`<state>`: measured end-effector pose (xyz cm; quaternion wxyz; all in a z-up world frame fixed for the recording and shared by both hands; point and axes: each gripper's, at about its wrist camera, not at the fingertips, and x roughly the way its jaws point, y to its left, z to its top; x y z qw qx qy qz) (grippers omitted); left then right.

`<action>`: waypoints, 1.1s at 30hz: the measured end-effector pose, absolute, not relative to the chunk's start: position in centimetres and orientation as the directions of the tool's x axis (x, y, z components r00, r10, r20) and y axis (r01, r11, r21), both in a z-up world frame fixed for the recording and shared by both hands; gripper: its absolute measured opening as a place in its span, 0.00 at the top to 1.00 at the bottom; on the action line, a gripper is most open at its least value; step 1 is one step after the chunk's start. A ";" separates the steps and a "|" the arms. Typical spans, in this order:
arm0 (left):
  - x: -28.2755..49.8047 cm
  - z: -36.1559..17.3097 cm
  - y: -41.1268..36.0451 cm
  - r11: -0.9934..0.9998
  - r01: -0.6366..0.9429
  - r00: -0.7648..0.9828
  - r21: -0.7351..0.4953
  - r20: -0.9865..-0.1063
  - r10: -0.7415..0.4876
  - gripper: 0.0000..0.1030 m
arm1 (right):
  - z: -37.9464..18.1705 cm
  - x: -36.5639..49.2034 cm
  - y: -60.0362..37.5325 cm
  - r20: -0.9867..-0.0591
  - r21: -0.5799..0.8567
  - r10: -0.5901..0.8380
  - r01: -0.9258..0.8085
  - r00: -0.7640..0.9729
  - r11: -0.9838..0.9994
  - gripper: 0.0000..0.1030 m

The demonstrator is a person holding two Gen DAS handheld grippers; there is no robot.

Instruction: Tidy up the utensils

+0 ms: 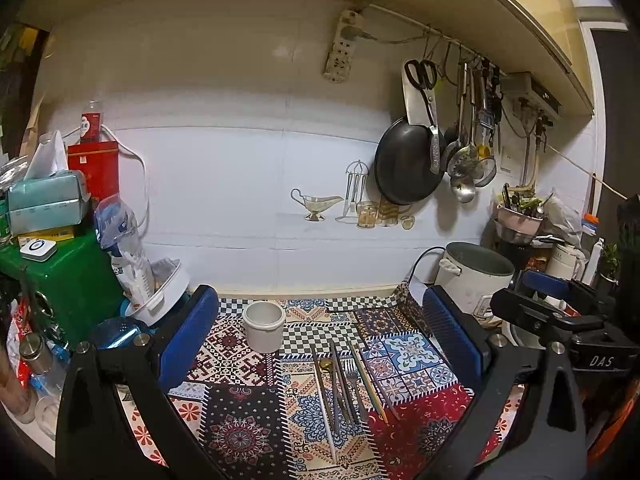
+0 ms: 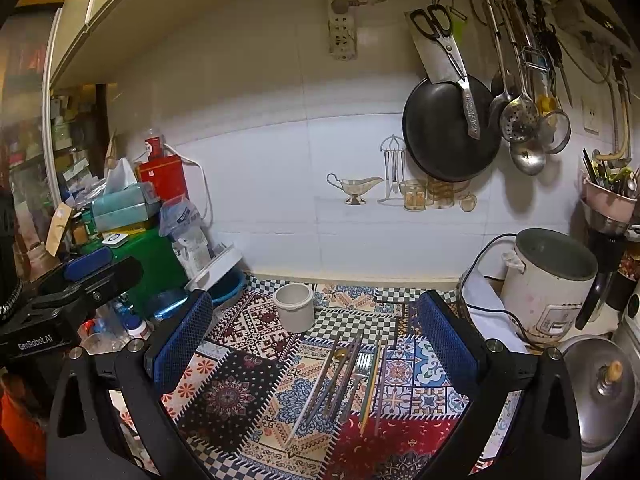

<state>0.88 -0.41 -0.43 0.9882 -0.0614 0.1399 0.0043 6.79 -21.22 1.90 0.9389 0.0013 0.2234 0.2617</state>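
Several utensils [image 1: 344, 384] lie side by side on a patterned patchwork cloth [image 1: 248, 420]: chopsticks, a fork and a gold-bowled spoon. Behind them stands an empty white cup [image 1: 264, 326]. My left gripper [image 1: 320, 344] hovers open above the cloth, its blue pads wide apart with nothing between them. The right wrist view shows the same utensils [image 2: 344, 380] and the white cup [image 2: 295, 307]. There my right gripper [image 2: 316, 344] is also open and empty, above the utensils. The right gripper's body [image 1: 560, 320] shows at the left view's right edge.
A white rice cooker [image 2: 548, 280] with a black cord stands at the right, a metal pot lid [image 2: 600, 388] in front of it. A green box [image 1: 60, 276], tissues, bags and bottles crowd the left. A black pan [image 2: 452, 128] and ladles hang on the wall.
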 end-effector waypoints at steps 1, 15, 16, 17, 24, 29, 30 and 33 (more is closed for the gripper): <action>0.9 -0.4 -0.5 0.993 -0.026 0.961 -0.119 -0.277 -0.008 0.00 | 1.9 6.8 -21.2 -0.419 0.119 0.492 -0.490 0.764 0.863 0.01; 0.8 -0.1 -0.7 0.993 -0.028 0.962 -0.112 -0.273 -0.003 0.00 | 2.2 6.5 -21.2 -0.409 0.119 0.499 -0.498 0.764 0.859 0.01; 0.8 -0.1 -0.7 0.993 -0.028 0.962 -0.112 -0.273 -0.003 0.00 | 2.2 6.6 -21.3 -0.409 0.119 0.500 -0.498 0.764 0.859 0.01; 0.8 -0.1 -0.6 0.993 -0.028 0.962 -0.112 -0.273 -0.004 0.00 | 2.2 6.5 -21.2 -0.408 0.120 0.501 -0.499 0.763 0.858 0.01; 0.8 -0.1 -0.6 0.993 -0.028 0.962 -0.111 -0.273 -0.003 0.00 | 2.3 6.5 -21.3 -0.406 0.119 0.501 -0.500 0.764 0.858 0.01; 0.8 0.0 -0.7 0.994 -0.025 0.963 -0.109 -0.269 -0.005 0.00 | 2.3 6.5 -21.3 -0.406 0.119 0.501 -0.499 0.764 0.858 0.01; 0.8 0.0 -0.7 0.994 -0.026 0.963 -0.109 -0.268 -0.004 0.00 | 2.3 6.5 -21.4 -0.406 0.119 0.501 -0.500 0.764 0.858 0.01; 0.8 0.0 -0.6 0.994 -0.025 0.963 -0.109 -0.269 -0.005 0.00 | 2.3 6.5 -21.4 -0.407 0.118 0.499 -0.498 0.765 0.859 0.01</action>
